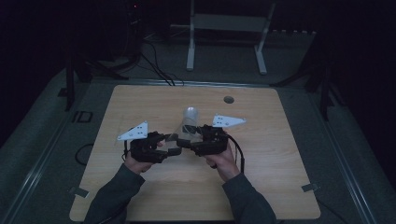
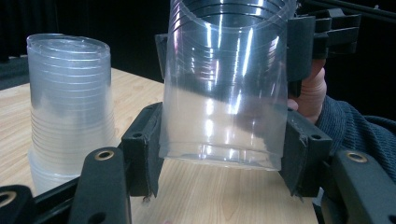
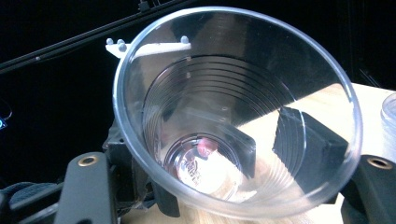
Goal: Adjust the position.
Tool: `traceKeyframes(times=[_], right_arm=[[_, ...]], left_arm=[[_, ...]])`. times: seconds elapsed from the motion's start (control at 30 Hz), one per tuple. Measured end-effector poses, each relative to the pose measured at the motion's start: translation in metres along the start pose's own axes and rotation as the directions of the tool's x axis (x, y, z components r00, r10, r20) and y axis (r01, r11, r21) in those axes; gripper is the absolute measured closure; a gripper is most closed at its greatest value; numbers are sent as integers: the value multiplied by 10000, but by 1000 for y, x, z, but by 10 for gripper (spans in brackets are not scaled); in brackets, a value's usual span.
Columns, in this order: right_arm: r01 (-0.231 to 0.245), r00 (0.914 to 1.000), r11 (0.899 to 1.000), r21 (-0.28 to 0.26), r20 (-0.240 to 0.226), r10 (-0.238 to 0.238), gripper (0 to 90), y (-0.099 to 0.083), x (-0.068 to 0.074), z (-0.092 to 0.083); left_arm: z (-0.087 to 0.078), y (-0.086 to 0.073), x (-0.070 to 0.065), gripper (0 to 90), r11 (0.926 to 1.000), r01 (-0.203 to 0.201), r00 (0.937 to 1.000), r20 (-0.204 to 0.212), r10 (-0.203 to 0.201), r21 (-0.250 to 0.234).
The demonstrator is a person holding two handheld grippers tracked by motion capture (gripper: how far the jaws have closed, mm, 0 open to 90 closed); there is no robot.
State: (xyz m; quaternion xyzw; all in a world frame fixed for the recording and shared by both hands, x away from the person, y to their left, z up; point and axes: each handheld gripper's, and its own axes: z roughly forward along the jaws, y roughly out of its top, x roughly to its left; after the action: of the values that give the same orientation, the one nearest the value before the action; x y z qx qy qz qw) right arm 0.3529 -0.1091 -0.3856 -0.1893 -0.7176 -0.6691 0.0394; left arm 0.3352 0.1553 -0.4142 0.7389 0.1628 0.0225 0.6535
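Cup held between both tongs

Cup point(image 2: 224, 84), clear plastic, lies tilted above the bench point(image 1: 280, 140), long axis running from left tongs point(image 2: 219, 154) toward right tongs point(image 3: 224, 154), mouth facing the right. Left tongs clamp its base end. Right tongs straddle its rim end; contact cannot be told. Stack point(image 2: 70, 107) stands nearby.

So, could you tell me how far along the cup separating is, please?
Done: one clear cup is off the stack of cups, which stands apart on the table. In hand: the left gripper clamps the cup's base while the right gripper straddles its rim end. Left: setting this cup down, and the stack.
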Motion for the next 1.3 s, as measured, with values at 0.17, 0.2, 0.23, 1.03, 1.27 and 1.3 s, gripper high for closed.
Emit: traceKeyframes(times=[0.17, 0.2, 0.23, 1.03, 1.27, 1.3], right_arm=[[-15, 10000, 10000, 14, 16, 15, 315, 0, 0, 0], [-24, 10000, 10000, 25, 18, 24, 314, 0, 0, 0], [-20, 10000, 10000, 32, 10, 20, 315, 0, 0, 0], [530, 9934, 9938, 972, 958, -623, 317, 8, 1, -6], [785, 9869, 9864, 1447, 1287, -974, 320, 12, 4, -5], [792, 9859, 9849, 1540, 1342, -1003, 320, 12, 4, -5]], left_arm=[[1, 1, -1, 370, 9999, -75, 10000, -43, 75, 114], [1, 1, -1, 360, 9999, -100, 9999, -111, 101, 139], [0, 1, -1, 346, 9998, -121, 9998, -168, 124, 159], [1, 10, -11, 260, 9830, -1008, 9798, -1561, 1249, 1537], [7, 12, -16, 260, 9694, -1220, 9689, -1865, 1628, 2129], [8, 12, -16, 260, 9682, -1212, 9675, -1921, 1646, 2191]])
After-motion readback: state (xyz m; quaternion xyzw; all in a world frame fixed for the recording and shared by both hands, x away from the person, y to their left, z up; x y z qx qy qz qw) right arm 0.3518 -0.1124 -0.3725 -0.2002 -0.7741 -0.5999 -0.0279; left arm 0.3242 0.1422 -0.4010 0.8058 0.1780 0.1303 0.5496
